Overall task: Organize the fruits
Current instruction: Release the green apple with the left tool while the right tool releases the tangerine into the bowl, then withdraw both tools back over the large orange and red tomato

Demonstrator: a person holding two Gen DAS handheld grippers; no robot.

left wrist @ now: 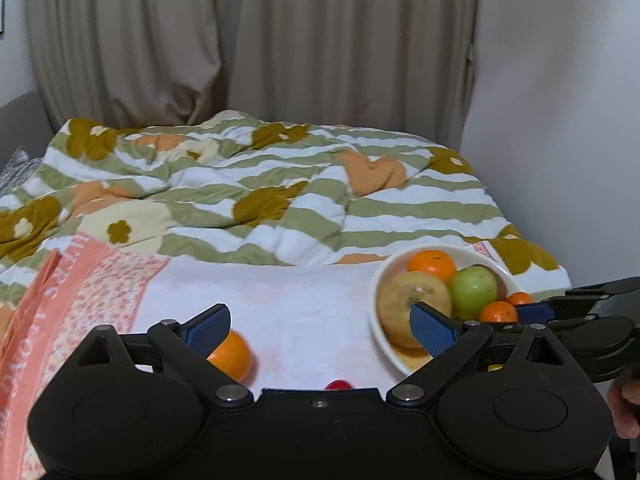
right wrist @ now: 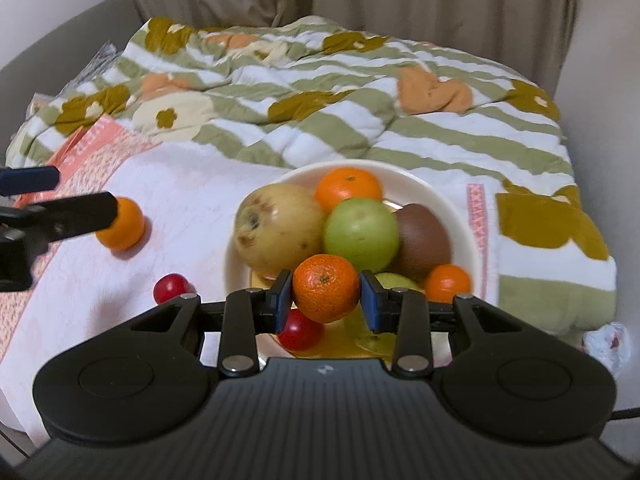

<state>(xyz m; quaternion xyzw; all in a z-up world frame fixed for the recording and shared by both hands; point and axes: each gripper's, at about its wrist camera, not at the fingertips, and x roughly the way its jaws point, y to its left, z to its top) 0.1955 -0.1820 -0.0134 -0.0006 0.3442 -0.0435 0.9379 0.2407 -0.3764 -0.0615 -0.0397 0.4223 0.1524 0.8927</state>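
Mandarin (right wrist: 325,288) clamped in right hand-held gripper (right wrist: 326,298) over bowl rim (right wrist: 460,200) — left hand-held gripper (left wrist: 320,324) agape, empty.

The left tongs (left wrist: 320,326) hide most of a red fruit (left wrist: 338,385) and part of a loose tangerine (left wrist: 234,356).

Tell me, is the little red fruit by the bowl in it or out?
Out. The red fruit sits on the white cloth, left of the bowl. Another red one lies inside.

Beige curtains (left wrist: 248,40) hang behind the bed, flanked by pale walls (left wrist: 560,120). A quilt (left wrist: 280,184) with green stripes and flowers lies rumpled across it. Light is dim and even.
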